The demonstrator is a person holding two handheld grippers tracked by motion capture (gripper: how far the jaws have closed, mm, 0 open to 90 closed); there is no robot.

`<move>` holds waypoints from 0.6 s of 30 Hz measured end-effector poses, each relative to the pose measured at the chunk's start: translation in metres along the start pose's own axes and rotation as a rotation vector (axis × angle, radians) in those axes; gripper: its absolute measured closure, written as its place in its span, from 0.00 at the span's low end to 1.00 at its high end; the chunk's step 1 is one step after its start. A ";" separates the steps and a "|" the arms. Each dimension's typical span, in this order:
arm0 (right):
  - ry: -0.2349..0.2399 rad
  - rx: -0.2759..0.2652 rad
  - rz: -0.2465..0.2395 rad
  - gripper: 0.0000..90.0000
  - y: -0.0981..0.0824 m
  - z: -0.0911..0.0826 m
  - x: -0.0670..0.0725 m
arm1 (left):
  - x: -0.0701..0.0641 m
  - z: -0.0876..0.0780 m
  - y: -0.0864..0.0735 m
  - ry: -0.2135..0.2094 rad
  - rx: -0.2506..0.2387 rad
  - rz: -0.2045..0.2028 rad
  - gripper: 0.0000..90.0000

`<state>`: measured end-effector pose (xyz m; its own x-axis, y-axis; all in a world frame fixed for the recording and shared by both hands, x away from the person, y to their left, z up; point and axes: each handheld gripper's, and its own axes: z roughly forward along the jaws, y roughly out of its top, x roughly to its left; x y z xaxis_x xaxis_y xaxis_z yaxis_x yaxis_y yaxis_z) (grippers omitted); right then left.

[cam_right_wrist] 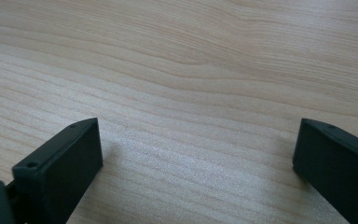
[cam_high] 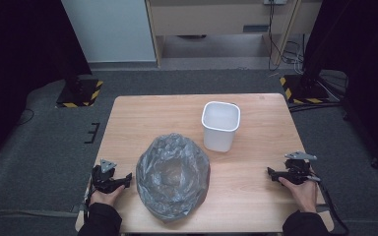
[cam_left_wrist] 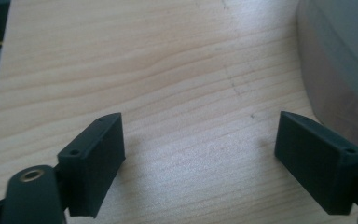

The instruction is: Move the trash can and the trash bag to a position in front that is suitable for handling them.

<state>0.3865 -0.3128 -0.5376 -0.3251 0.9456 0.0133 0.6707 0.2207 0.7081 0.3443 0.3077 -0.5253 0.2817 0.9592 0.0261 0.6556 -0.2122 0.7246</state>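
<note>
on the table (cam_high: 256, 167) | left claw (cam_left_wrist: 200, 158) wide open, empty | right claw (cam_right_wrist: 198, 163) wide open, empty

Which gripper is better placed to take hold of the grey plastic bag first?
Left, probably. The left gripper sits right beside the grey plastic bag, jaws open; the right gripper is farther off across bare table.

You get an evenly lit tabletop (cam_high: 256, 206) from overhead, dark corners around it, soft sheen and blurred near edges in both gripper views.
</note>
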 end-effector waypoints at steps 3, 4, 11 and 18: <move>-0.004 -0.002 0.005 0.03 0.000 0.000 0.000 | -0.001 -0.005 0.003 -0.017 -0.054 -0.007 0.19; -0.006 -0.002 0.004 0.03 0.000 0.000 0.000 | -0.002 -0.009 0.005 -0.013 -0.077 -0.008 0.20; -0.005 0.005 -0.004 0.01 -0.002 -0.001 0.004 | -0.014 -0.035 0.017 -0.039 -0.284 0.035 0.22; -0.010 0.003 0.013 0.01 -0.003 -0.002 0.005 | -0.044 -0.051 0.025 -0.135 -0.359 0.066 0.25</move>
<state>0.3815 -0.3088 -0.5379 -0.3097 0.9507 0.0151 0.6769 0.2094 0.7057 0.3123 0.2701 -0.4729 0.4206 0.9072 0.0074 0.3530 -0.1712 0.9198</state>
